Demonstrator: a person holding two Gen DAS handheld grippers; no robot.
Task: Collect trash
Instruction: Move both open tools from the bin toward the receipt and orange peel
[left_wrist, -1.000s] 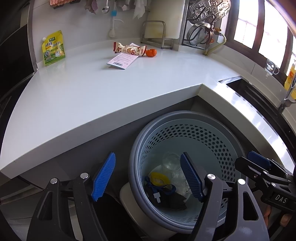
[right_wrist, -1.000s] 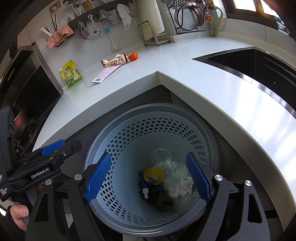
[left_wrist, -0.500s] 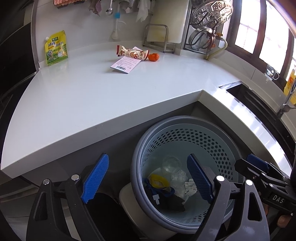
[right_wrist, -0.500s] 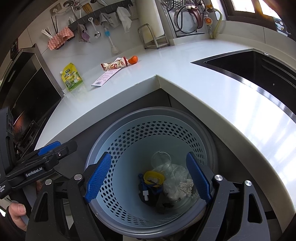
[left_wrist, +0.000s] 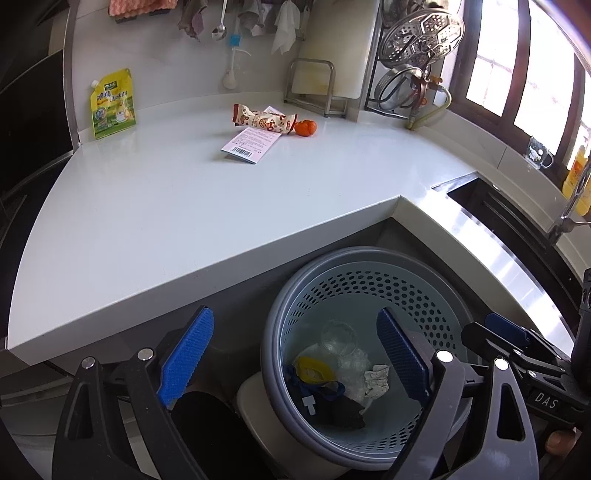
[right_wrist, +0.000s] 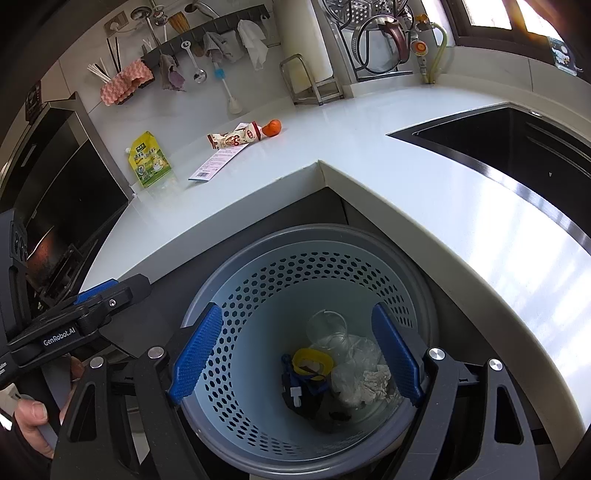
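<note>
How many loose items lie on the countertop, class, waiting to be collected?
4: a green-yellow pouch standing against the back wall, a snack wrapper, a barcoded paper slip partly under the wrapper, and a small orange fruit at the wrapper's right end.

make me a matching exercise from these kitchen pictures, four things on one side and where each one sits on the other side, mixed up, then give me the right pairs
Things:
1. snack wrapper
2. green-and-yellow pouch
3. crumpled tissue
4. barcoded paper slip

Places:
A. standing against the backsplash by the dark appliance
B. inside the perforated trash basket
C. flat on the counter, partly under another item
D. on the counter, one end beside the small orange fruit

Pairs: 1-D, 2-A, 3-B, 4-C
</note>
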